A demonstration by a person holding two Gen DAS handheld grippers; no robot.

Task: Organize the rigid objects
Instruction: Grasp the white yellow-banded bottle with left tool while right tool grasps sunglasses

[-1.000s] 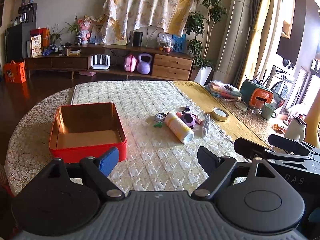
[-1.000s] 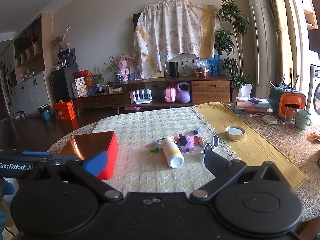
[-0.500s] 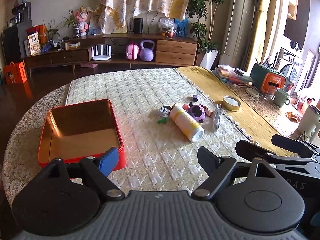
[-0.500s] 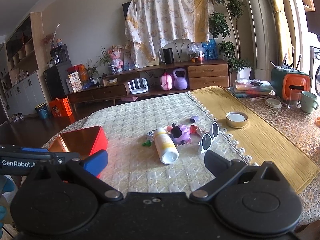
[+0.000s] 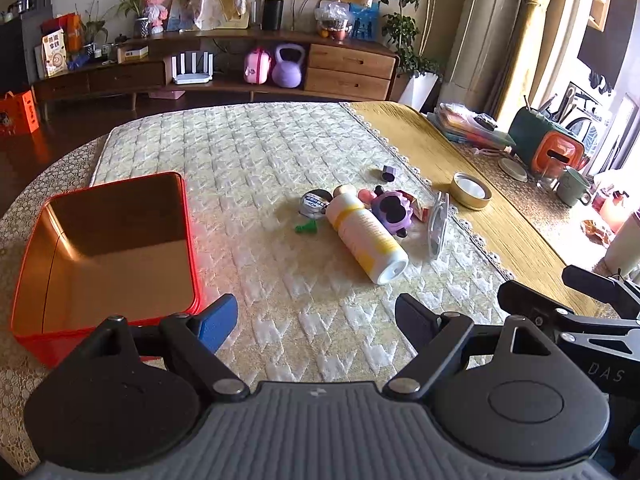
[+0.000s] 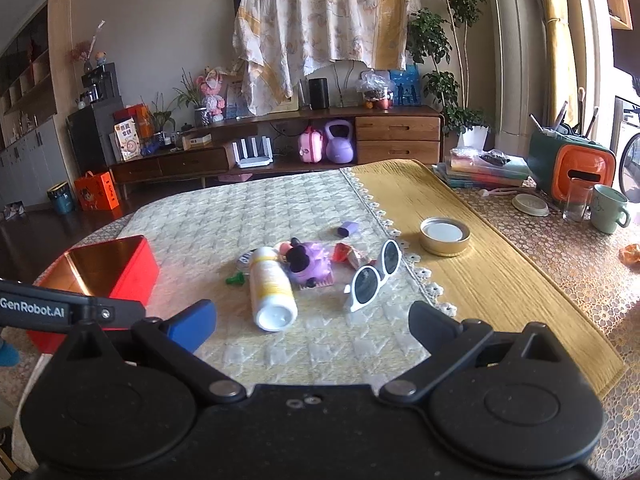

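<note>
An open red tin (image 5: 108, 312) (image 6: 132, 264) with a gold inside sits empty at the left of the quilted mat. Mid-mat lies a white and yellow bottle (image 5: 364, 236) (image 6: 272, 284) on its side, beside a purple toy (image 5: 392, 210) (image 6: 310, 262), white sunglasses (image 5: 437, 224) (image 6: 376, 274), a small round tin (image 5: 316, 203), a green bit (image 5: 305, 227) (image 6: 235, 279) and a small purple cap (image 6: 347, 229). My left gripper (image 5: 316, 320) hovers open near the mat's front, short of the bottle. My right gripper (image 6: 312, 320) is open too, just in front of the bottle's base.
A round gold lid (image 5: 470, 191) (image 6: 445, 236) rests on the yellow runner (image 6: 480, 280). Books (image 6: 480, 172), an orange and green holder (image 6: 572, 168), a glass (image 6: 576, 200) and a green mug (image 6: 608, 208) stand at the far right. A sideboard (image 6: 280, 148) lines the back wall.
Both grippers have moved forward and tilted down toward the objects, which now look larger and closer. Nothing on the table has shifted, and both stay open.
</note>
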